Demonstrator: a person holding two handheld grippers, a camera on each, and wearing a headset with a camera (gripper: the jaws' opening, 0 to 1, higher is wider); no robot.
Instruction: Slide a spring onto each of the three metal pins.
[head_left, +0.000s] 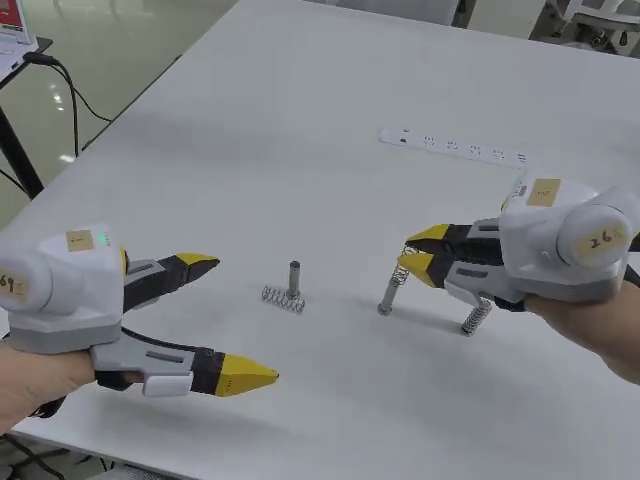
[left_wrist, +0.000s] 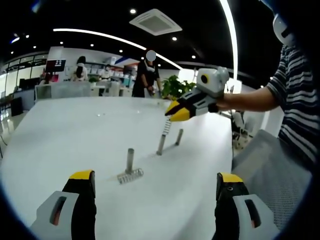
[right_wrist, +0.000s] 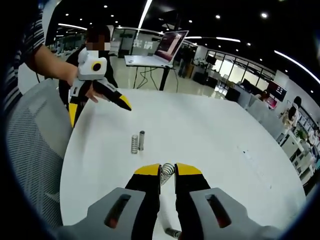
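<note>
White tabletop (head_left: 300, 120) lies open to its far edge; my left gripper (head_left: 240, 318) has jaws apart short of the bare pin (head_left: 294, 278), while my right gripper (head_left: 418, 250) has jaws pinching a spring (right_wrist: 168, 174).

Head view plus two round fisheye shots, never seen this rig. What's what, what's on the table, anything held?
No robot: a person holds a two-jaw gripper in each hand. The head view is from a headset camera; each round picture from a camera on one gripper, looking along its jaws. On the white table lies a power strip. The left gripper is open, empty. The right gripper pinches a spring atop the middle pin. A loose spring lies beside the bare pin. The third pin seems to wear one.
</note>
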